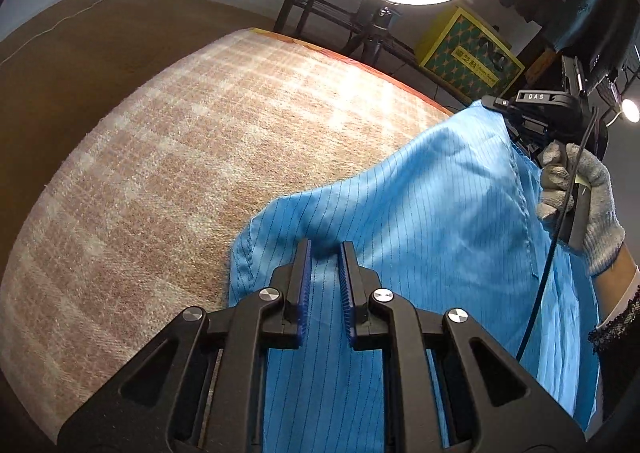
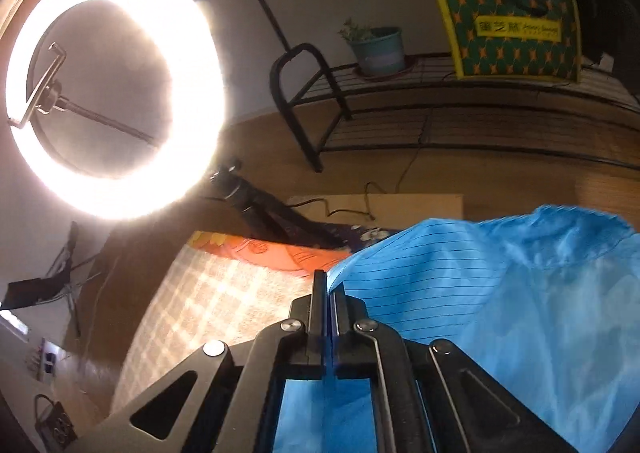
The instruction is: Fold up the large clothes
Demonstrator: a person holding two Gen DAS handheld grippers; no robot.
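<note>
A thin, smooth blue garment [image 1: 420, 213] with fine dark pinstripes and stitched seams is seen draped over the right part of a bed covered by a coarse, nubby blanket [image 1: 180, 157] woven in a tan-and-cream check; an orange patterned sheet [image 2: 272, 251] shows at the blanket's far edge. A bunched fold of the cloth is pinched between the ribbed blue pads of the left tool [image 1: 325, 249], whose jaws are set narrow and angled downward. The right tool [image 2: 329, 285] is clamped fully together on the garment's edge, which is lifted above the bed. It is gripped by a hand in a grey knitted glove [image 1: 580, 197]. A potted plant [image 2: 376, 49] stands on a black wire shelf [image 2: 440, 109].
</note>
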